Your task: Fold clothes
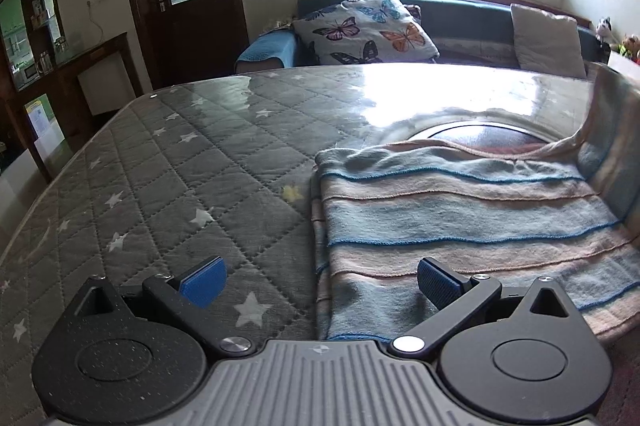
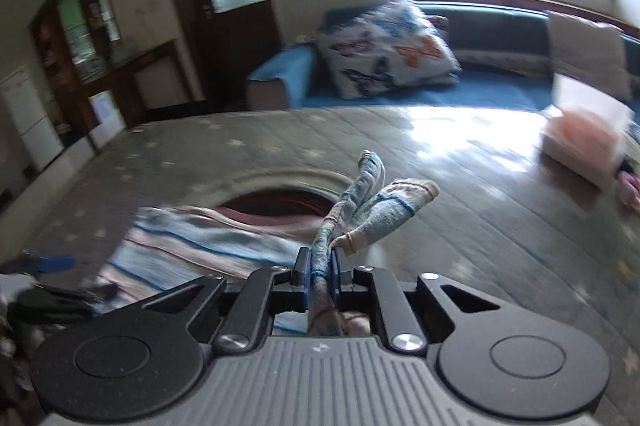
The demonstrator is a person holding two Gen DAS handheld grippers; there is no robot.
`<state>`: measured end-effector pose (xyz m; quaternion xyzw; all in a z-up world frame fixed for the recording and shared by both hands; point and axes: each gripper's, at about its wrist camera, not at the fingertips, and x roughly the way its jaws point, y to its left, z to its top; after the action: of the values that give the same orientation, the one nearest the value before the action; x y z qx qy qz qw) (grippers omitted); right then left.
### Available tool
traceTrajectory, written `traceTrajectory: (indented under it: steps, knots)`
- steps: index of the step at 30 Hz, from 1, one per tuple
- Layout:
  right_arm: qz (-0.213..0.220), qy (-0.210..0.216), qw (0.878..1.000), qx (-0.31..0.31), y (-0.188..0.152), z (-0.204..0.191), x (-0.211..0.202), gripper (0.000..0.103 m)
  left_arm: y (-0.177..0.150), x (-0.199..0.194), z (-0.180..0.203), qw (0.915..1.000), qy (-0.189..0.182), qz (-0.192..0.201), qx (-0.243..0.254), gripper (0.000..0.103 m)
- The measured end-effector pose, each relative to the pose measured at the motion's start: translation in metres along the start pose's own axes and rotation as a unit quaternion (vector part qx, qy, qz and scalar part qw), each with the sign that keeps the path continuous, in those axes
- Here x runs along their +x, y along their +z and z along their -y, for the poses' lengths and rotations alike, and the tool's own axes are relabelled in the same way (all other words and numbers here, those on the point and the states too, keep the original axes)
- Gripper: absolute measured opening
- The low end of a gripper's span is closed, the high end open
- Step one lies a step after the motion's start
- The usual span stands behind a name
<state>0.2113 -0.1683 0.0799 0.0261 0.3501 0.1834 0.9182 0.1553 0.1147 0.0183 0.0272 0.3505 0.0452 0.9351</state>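
Observation:
A striped blue, pink and cream knitted garment (image 1: 460,210) lies partly folded on a grey quilted star-patterned table cover (image 1: 180,178). Its right side rises off the table at the right edge of the left wrist view. My left gripper (image 1: 320,282) is open and empty, low over the garment's left front edge, with blue pads (image 1: 204,278) wide apart. My right gripper (image 2: 320,266) is shut on a bunched end of the garment (image 2: 372,202), lifted above the table; the rest (image 2: 192,238) trails down to the left. The right wrist view is motion-blurred.
A dark round opening (image 1: 480,134) shows behind the garment. A sofa with a butterfly cushion (image 1: 360,26) and a white cushion (image 1: 548,38) stands beyond the table. A pink-and-white box (image 2: 588,134) sits at the table's far right. A door and dark cabinets stand at left.

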Motion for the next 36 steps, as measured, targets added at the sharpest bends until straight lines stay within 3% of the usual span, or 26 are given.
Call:
traceTrajectory:
  steps: [9, 18, 26, 28, 32, 36]
  knots:
    - [-0.007, 0.055, 0.995, -0.083, 0.040, -0.108, 0.038, 0.009, -0.011, -0.014, -0.036, 0.9993, 0.006, 0.011, -0.036, 0.103]
    - [-0.045, 0.071, 0.991, -0.100, 0.040, -0.176, 0.098, 0.009, -0.025, -0.024, -0.066, 0.9975, 0.024, 0.009, -0.066, 0.103]
    - [-0.058, 0.134, 0.987, -0.071, 0.024, -0.197, 0.114, 0.013, -0.031, -0.024, -0.080, 0.9958, 0.035, 0.000, -0.084, 0.103]
    - [-0.051, 0.142, 0.985, -0.080, 0.025, -0.199, 0.107, 0.025, -0.032, -0.023, -0.082, 0.9955, 0.037, -0.001, -0.087, 0.103]
    - [-0.050, 0.133, 0.984, -0.108, 0.026, -0.199, 0.092, 0.026, -0.031, -0.024, -0.090, 0.9942, 0.043, 0.002, -0.098, 0.103]
    - [-0.083, 0.125, 0.976, -0.157, 0.015, -0.205, 0.093, 0.027, -0.029, -0.026, -0.098, 0.9927, 0.049, 0.007, -0.110, 0.103]
